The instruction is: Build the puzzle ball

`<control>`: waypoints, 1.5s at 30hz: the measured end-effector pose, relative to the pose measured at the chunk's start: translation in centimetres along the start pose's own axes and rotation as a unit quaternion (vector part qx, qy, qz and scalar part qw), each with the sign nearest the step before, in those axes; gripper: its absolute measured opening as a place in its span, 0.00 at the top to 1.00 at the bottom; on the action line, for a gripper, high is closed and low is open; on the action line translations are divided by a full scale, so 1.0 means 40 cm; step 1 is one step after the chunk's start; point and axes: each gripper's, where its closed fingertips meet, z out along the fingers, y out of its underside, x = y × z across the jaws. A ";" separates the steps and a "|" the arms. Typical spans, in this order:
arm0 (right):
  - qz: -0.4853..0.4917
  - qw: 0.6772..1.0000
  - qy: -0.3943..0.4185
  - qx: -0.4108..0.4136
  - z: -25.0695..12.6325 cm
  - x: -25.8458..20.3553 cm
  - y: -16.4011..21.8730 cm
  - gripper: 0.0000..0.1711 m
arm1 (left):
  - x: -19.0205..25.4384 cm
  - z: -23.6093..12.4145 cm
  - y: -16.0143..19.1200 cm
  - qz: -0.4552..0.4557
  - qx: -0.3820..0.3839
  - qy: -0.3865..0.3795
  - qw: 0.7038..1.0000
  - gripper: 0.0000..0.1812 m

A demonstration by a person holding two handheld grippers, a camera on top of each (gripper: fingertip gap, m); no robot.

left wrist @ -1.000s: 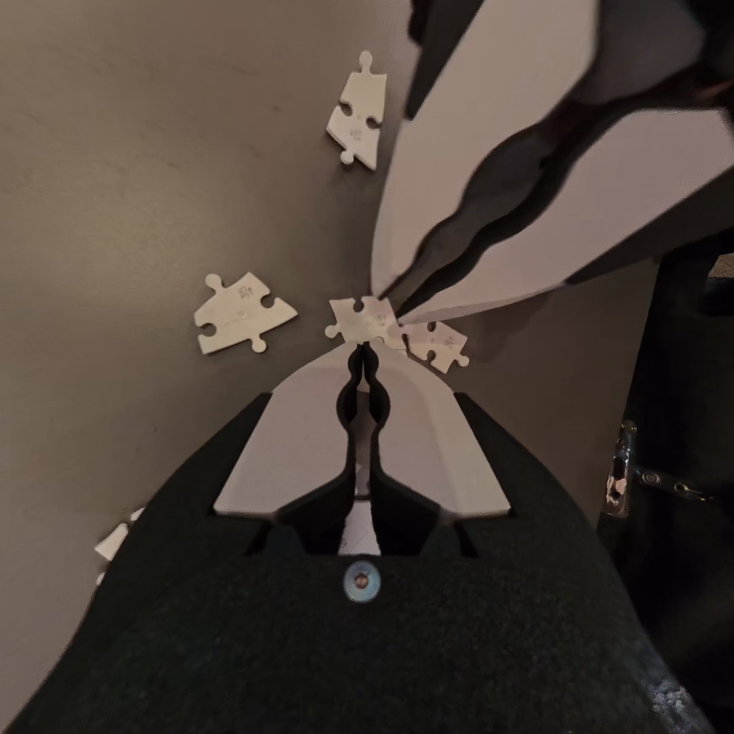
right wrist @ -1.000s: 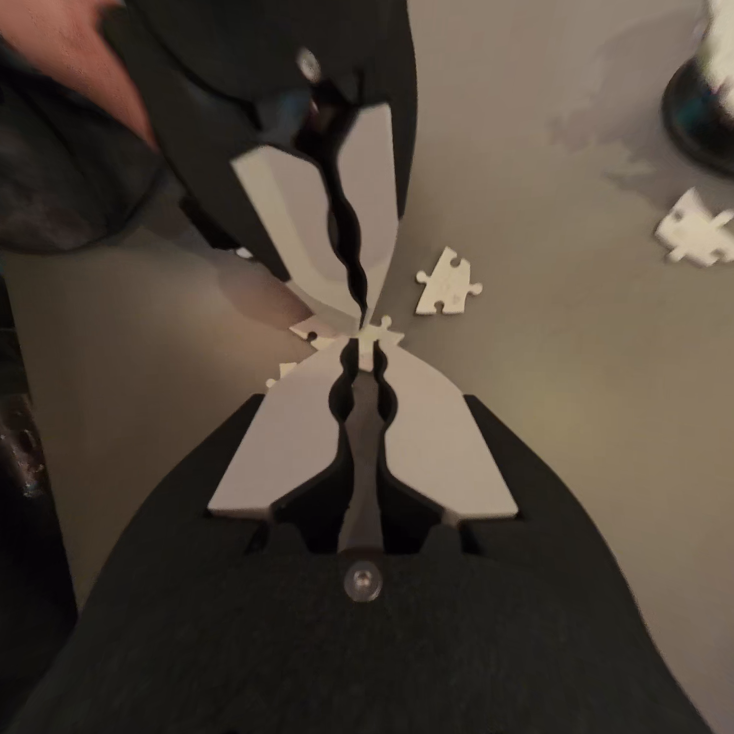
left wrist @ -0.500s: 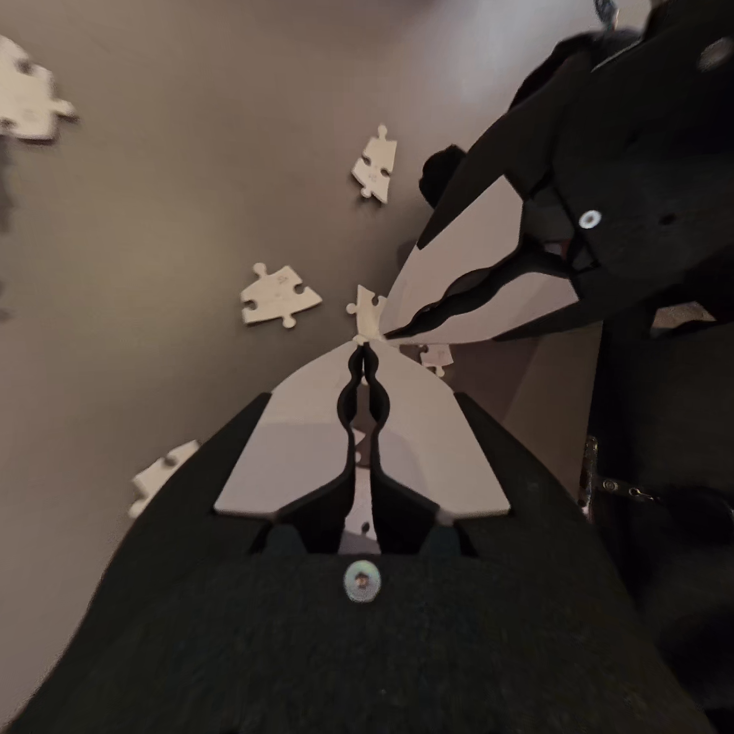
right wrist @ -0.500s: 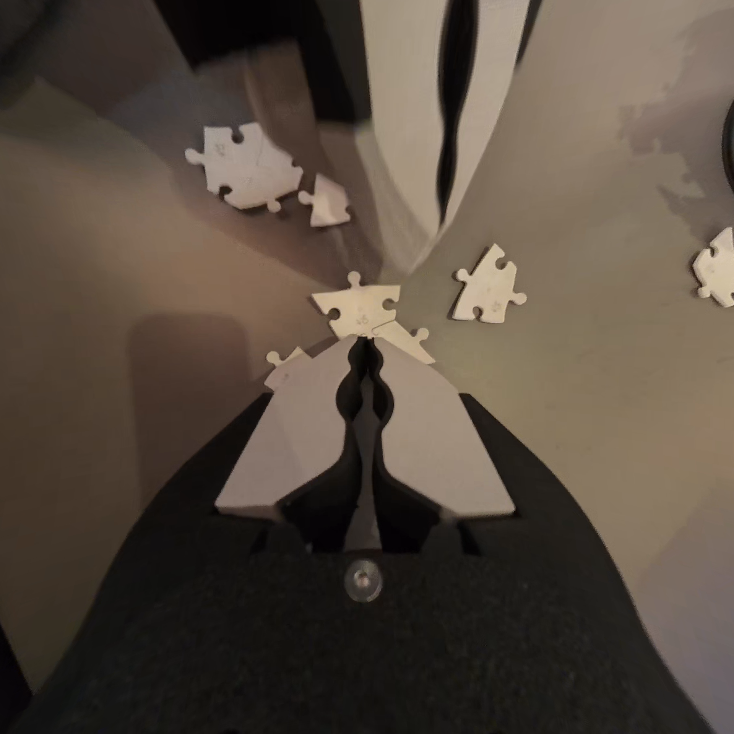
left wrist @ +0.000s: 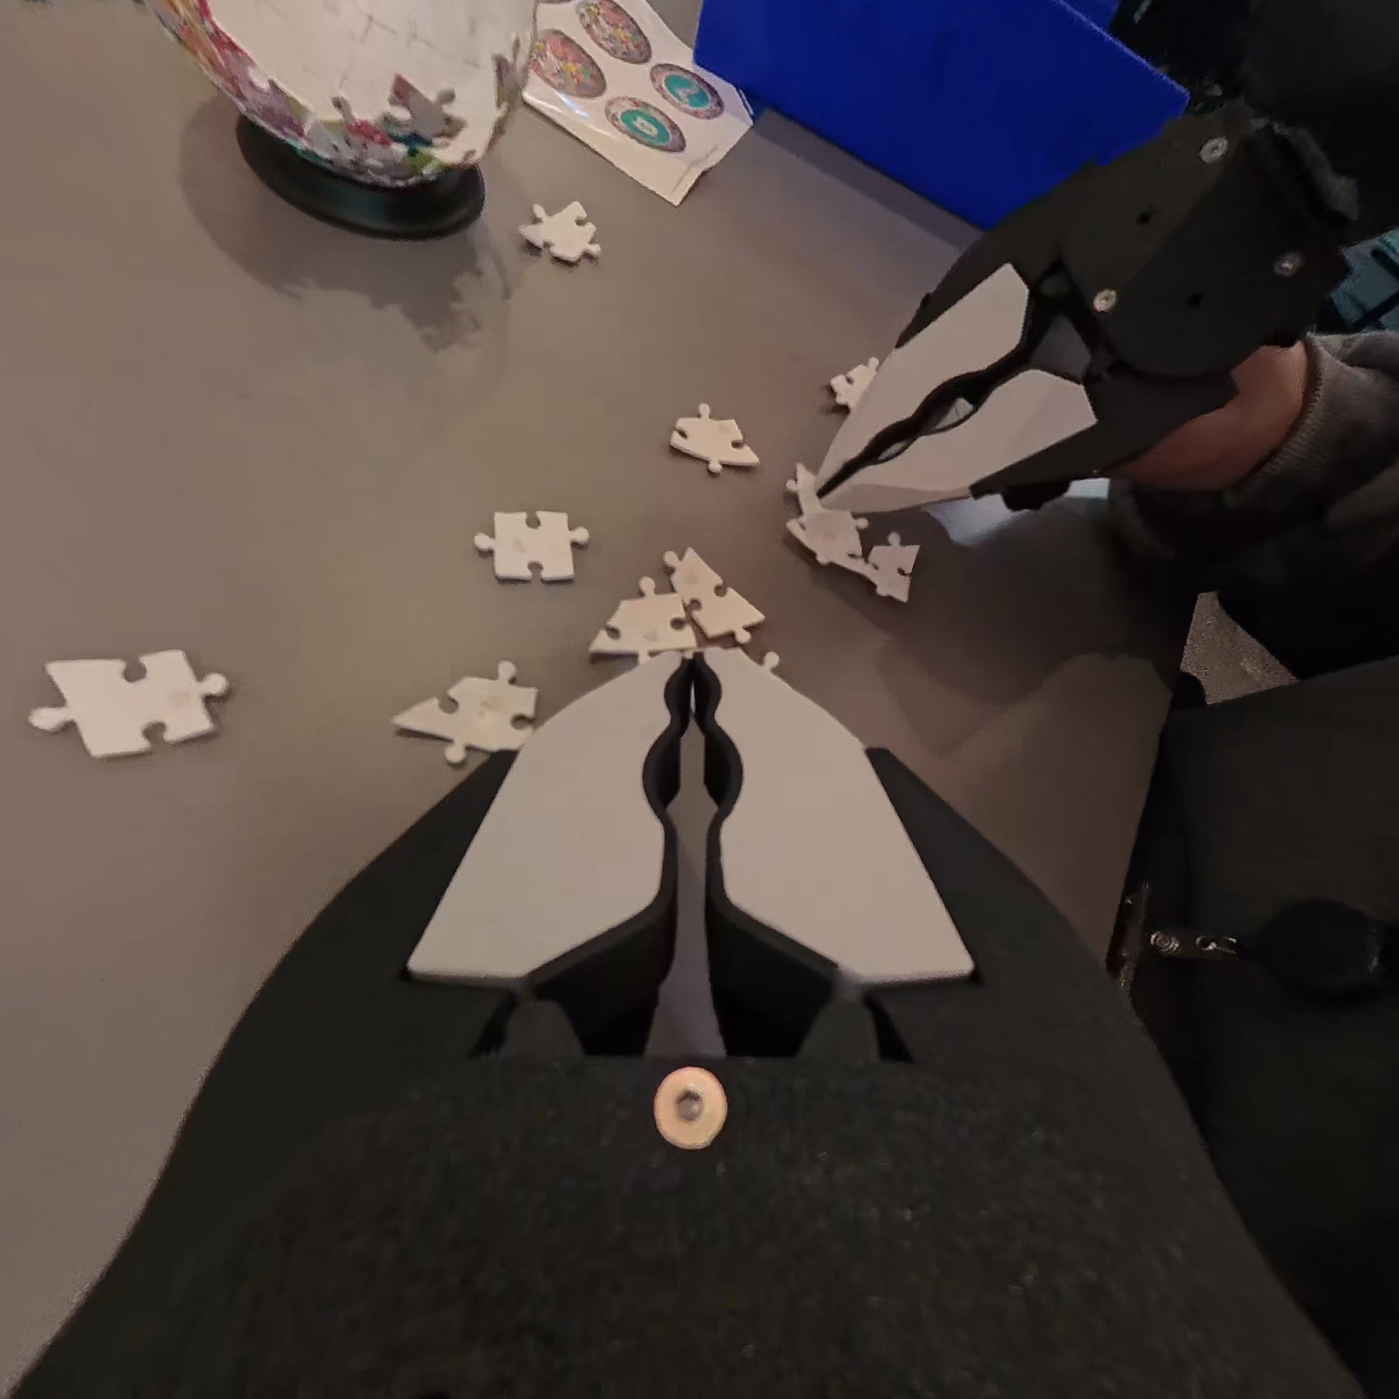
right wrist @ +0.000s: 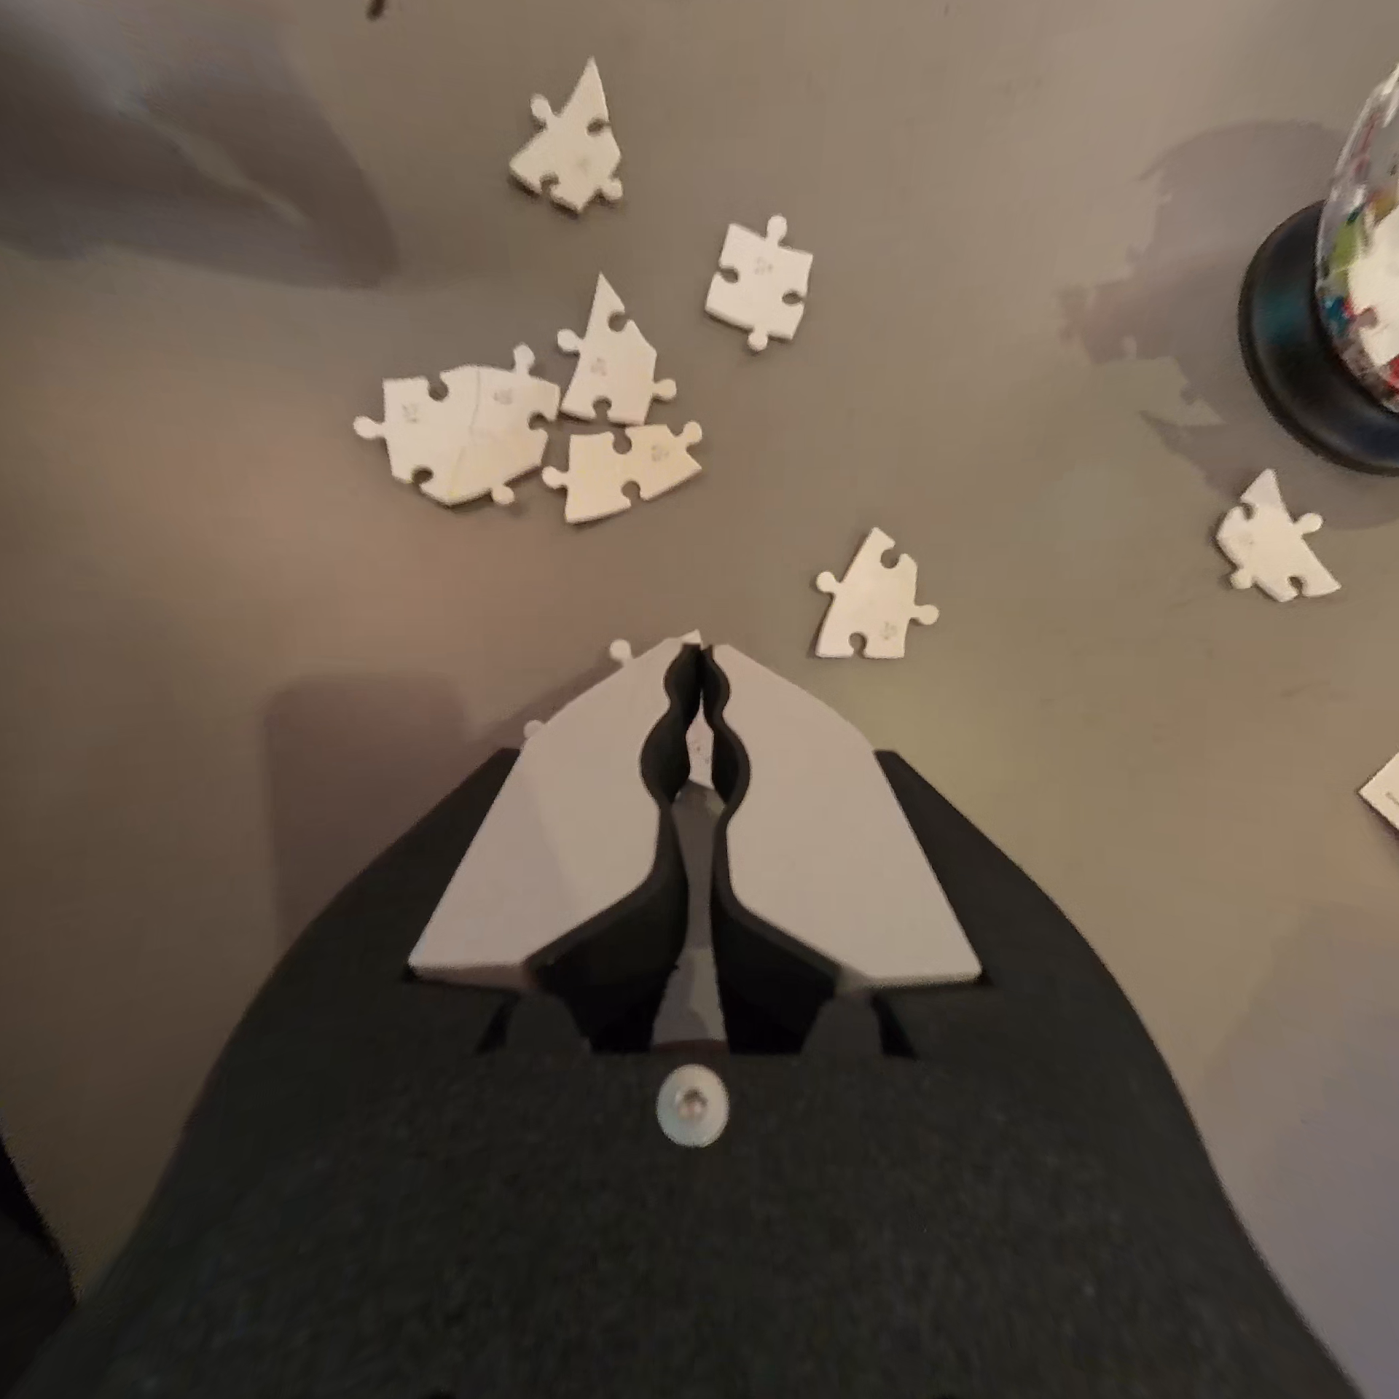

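My left gripper hangs above the grey table with its fingers pressed together, and I see nothing between them. Just past its tips lie two wedge-shaped white pieces touching each other, a notched piece at the left finger's side, a square piece farther out, and a larger piece well apart to the left.

My right gripper has its jaws nearly together, and a white piece sits at the tips, its knob poking out on the left and a sliver showing in the slot; I take it as pinched there. In the left wrist view the same gripper angles down from the right, held by a hand in a dark sleeve, with its tip on a small cluster of pieces at the table edge.

The puzzle ball, partly built, with a colourful outside and a white inside, stands on a black round base at the far left. Beside it lie a sheet with round printed pictures and a blue box. From the right wrist view, a joined group of pieces and several loose ones lie ahead, between me and the ball's base.
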 end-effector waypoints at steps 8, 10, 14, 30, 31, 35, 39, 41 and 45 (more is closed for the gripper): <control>0.017 1.000 0.009 -0.001 -0.016 -0.007 0.034 1.00 | 0.017 0.012 0.033 0.014 -0.010 -0.010 1.000 1.00; 0.011 1.000 0.009 -0.018 0.012 -0.011 0.053 1.00 | 0.023 0.016 0.031 0.011 -0.007 -0.002 1.000 1.00; 0.015 1.000 0.003 -0.023 0.013 -0.014 0.055 1.00 | 0.043 0.026 0.035 0.020 -0.012 0.006 1.000 1.00; 0.183 0.954 0.102 0.215 -0.217 0.068 0.130 0.90 | 0.055 0.034 0.050 0.076 0.008 -0.039 0.996 0.88; 0.175 0.954 0.110 0.217 -0.223 0.078 0.129 0.89 | 0.054 0.038 0.050 0.076 0.008 -0.038 0.996 0.87; 0.177 0.956 0.112 0.208 -0.216 0.089 0.149 0.90 | 0.061 0.052 0.055 0.072 0.000 -0.027 0.997 0.87; 0.169 0.959 0.117 0.196 -0.213 0.085 0.150 0.90 | 0.057 0.055 0.063 0.085 -0.008 -0.039 0.996 0.87; 0.159 0.961 0.124 0.187 -0.209 0.084 0.153 0.90 | 0.058 0.058 0.065 0.084 -0.012 -0.035 0.996 0.87; 0.150 0.964 0.127 0.179 -0.205 0.081 0.153 0.91 | 0.061 0.059 0.065 0.084 -0.011 -0.032 0.996 0.87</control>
